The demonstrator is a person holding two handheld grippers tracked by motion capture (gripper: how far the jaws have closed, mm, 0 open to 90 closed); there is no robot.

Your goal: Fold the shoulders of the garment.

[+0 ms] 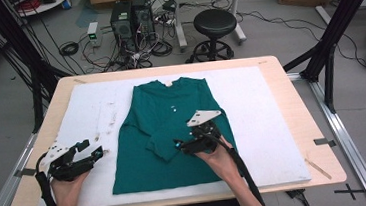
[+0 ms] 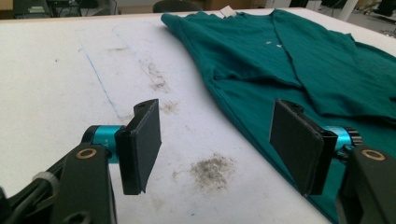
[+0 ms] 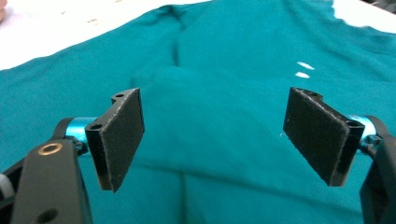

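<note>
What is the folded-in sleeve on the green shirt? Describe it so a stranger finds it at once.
Start at the white mat covering the wooden table; the green shirt lies flat at its middle, collar away from the person. The sleeve is the band folded diagonally across the shirt's front, ending just ahead of the right tongs. Its raised, angled edge marks it out.
</note>
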